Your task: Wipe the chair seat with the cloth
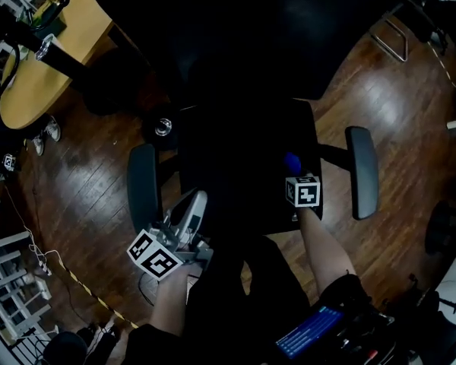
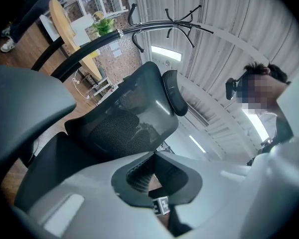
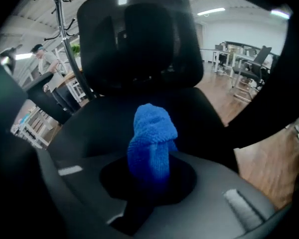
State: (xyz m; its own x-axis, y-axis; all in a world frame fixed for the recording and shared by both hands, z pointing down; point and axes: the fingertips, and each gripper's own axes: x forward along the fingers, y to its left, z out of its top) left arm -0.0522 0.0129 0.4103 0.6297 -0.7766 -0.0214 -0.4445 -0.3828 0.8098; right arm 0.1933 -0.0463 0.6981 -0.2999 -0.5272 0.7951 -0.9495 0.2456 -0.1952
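A black office chair fills the head view, its seat between two armrests. My right gripper hovers over the seat's front right part, shut on a bunched blue cloth. In the right gripper view the cloth sticks up out of the gripper, with the seat and backrest behind it. My left gripper is at the seat's front left corner beside the left armrest. It looks shut with nothing in it, tilted up at the mesh backrest.
A curved wooden table stands at the upper left on the wood floor. A coat rack rises behind the chair. A person stands far off by the table. Desks and chairs line the room's far side.
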